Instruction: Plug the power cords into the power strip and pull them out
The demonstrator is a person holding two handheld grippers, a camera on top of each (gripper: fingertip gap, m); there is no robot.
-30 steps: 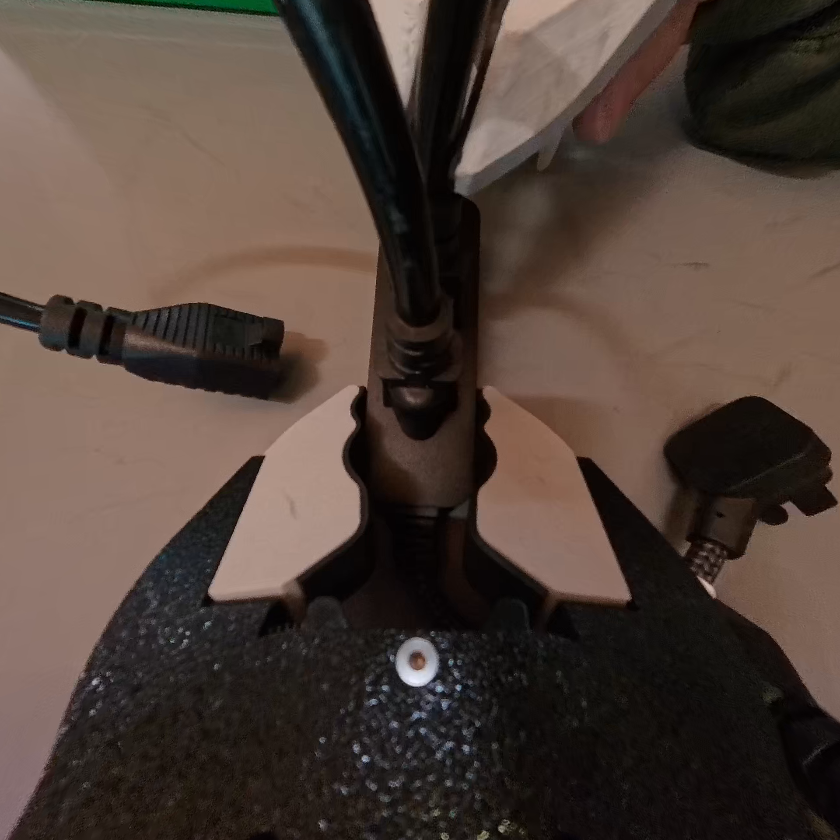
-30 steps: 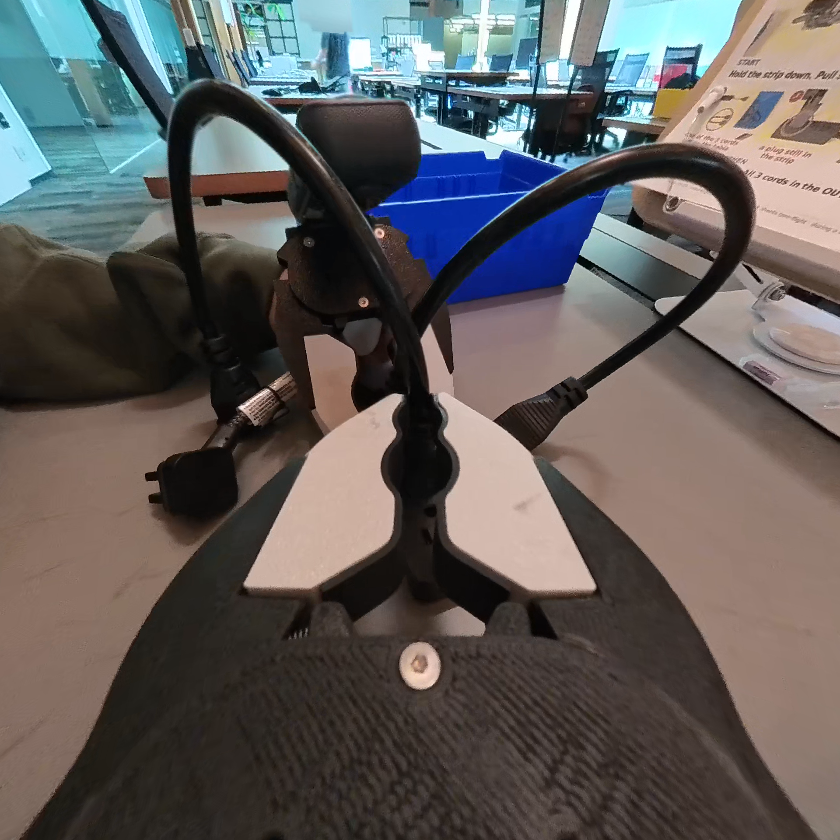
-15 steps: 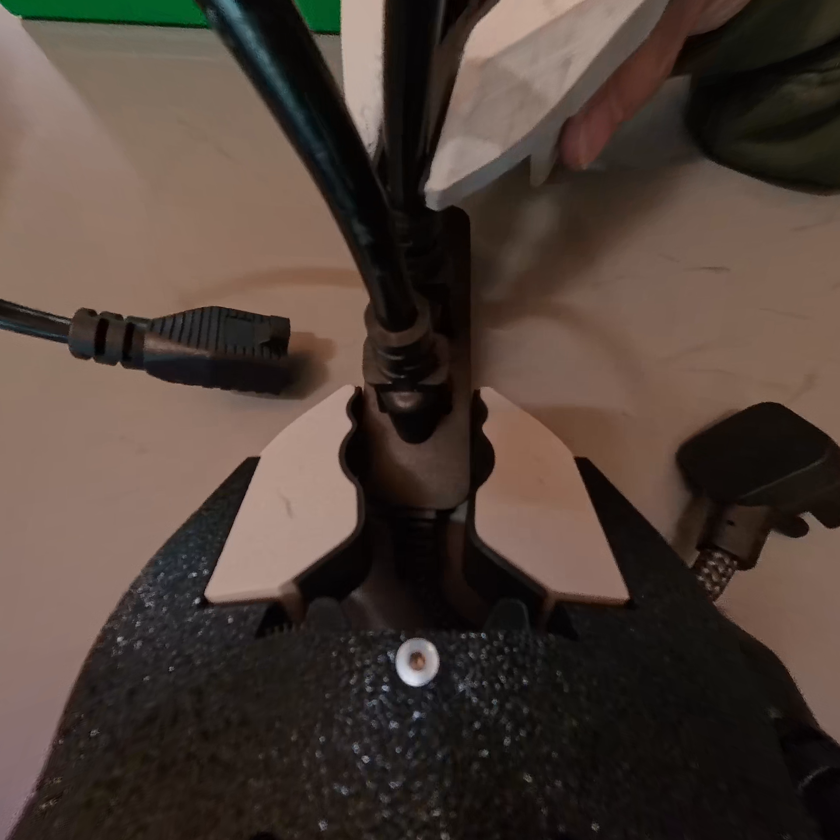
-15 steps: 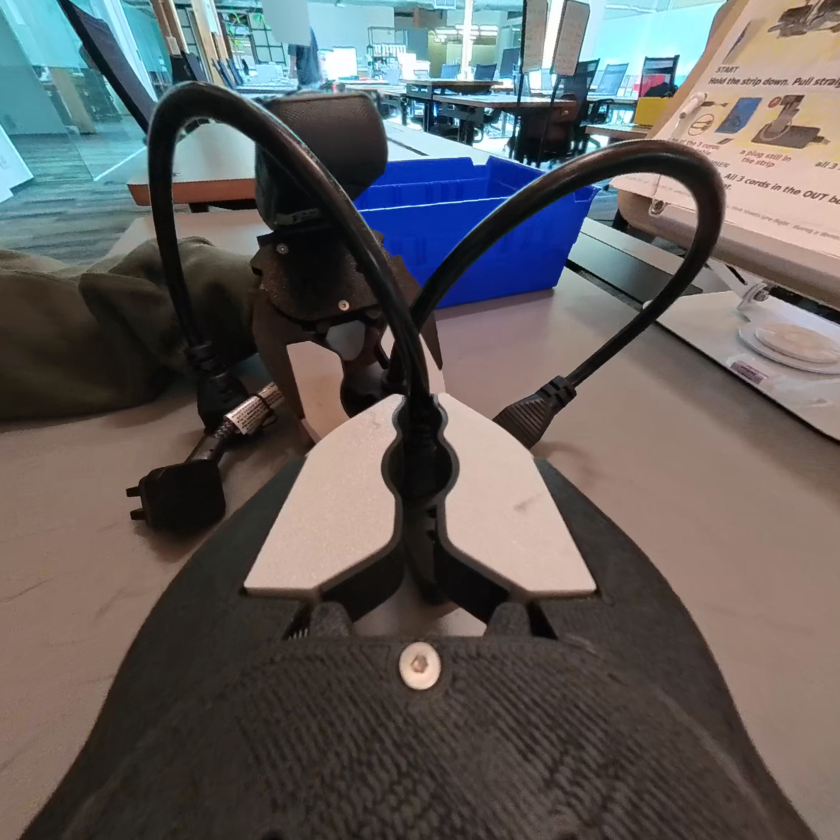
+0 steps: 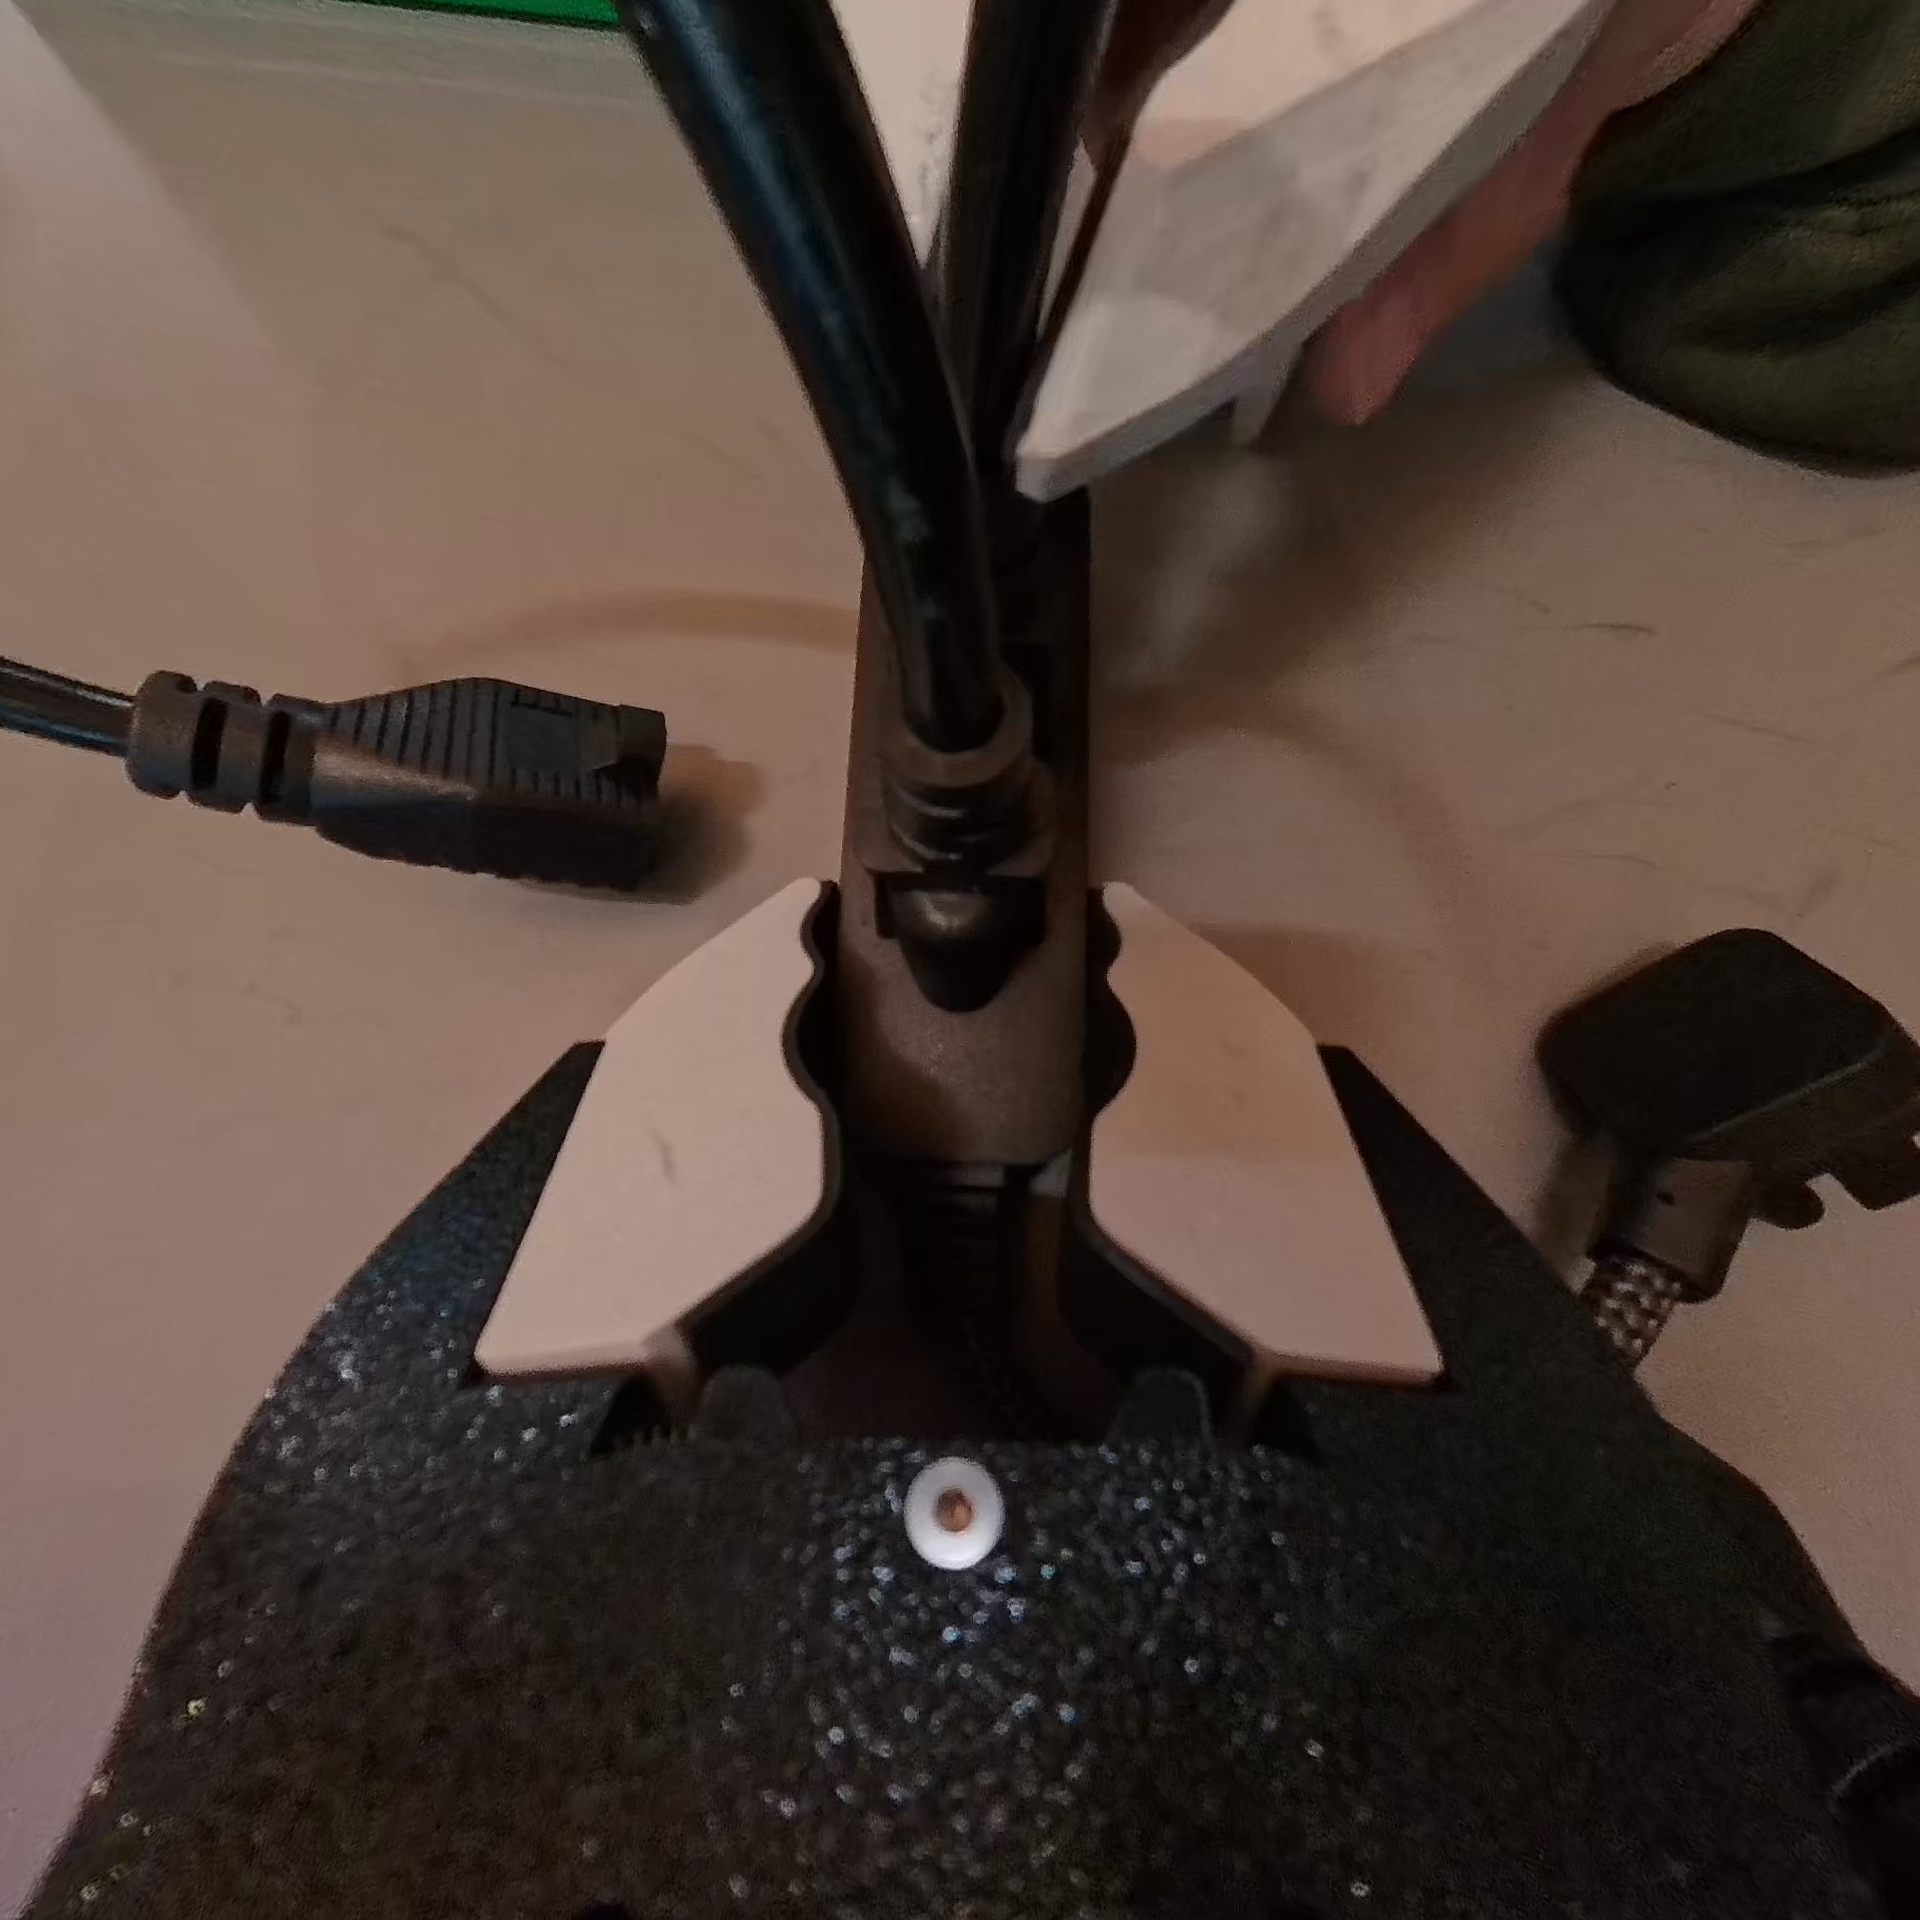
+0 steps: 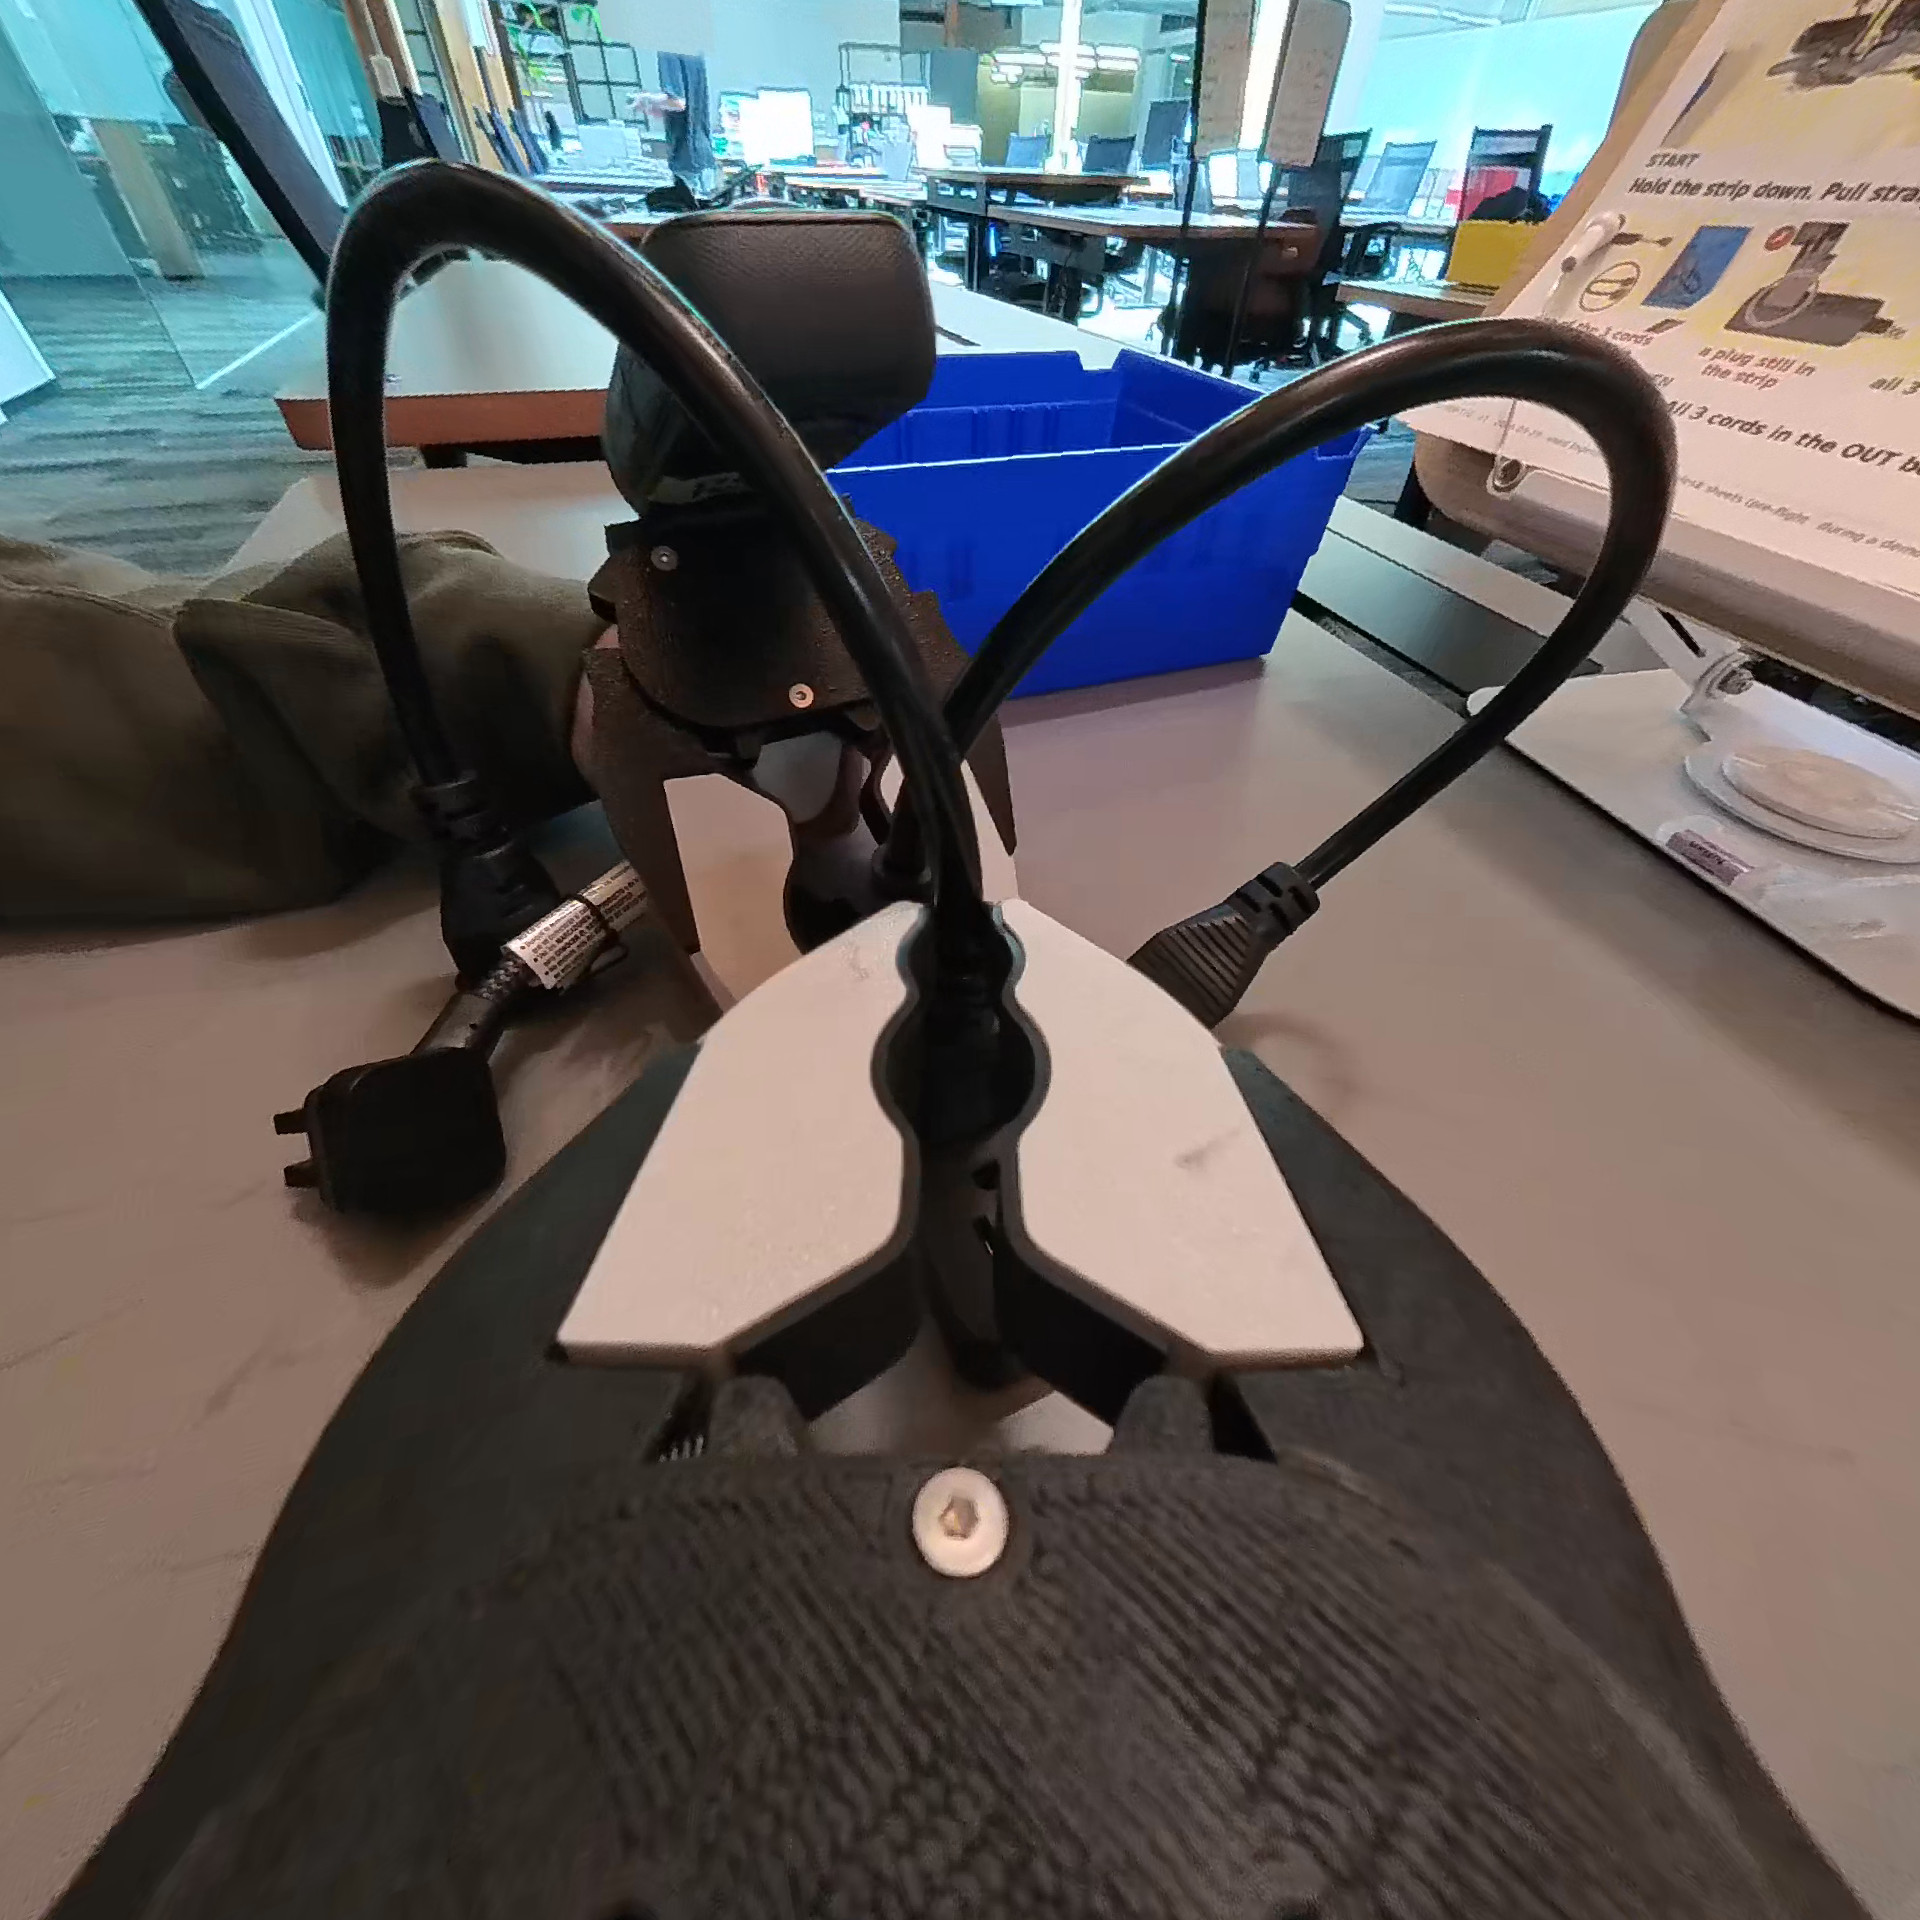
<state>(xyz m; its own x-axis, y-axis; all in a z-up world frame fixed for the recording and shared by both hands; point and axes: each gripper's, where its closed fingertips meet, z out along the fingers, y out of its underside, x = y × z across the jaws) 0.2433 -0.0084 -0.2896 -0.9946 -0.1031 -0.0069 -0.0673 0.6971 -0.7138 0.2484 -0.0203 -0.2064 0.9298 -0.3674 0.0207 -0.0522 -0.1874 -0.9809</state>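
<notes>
In the left wrist view my left gripper (image 5: 961, 894) is shut on the narrow dark power strip (image 5: 956, 1060), which lies on the table. A black plug (image 5: 961, 800) sits in the strip just past my fingertips, and its cord rises upward. Farther along the strip, the white fingers (image 5: 1247, 260) of my right gripper close on a second black cord. In the right wrist view my right gripper (image 6: 961, 920) is shut on that cord's plug (image 6: 961, 1049). The fingers hide where it meets the strip. The left gripper (image 6: 769, 644) stands just beyond.
A loose black connector (image 5: 488, 779) lies left of the strip and also shows in the right wrist view (image 6: 1216, 951). The flat plug on a braided cord (image 5: 1745, 1049) lies to the right. A blue bin (image 6: 1091, 540), an instruction sheet (image 6: 1766, 312) and an olive sleeve (image 6: 156, 727) border the table. Spacing between my two grippers at the tips: around 8 cm.
Both views have shifted only slightly. My right gripper's fingers have wobbled a little over the far end of the strip. Both grips are unchanged.
</notes>
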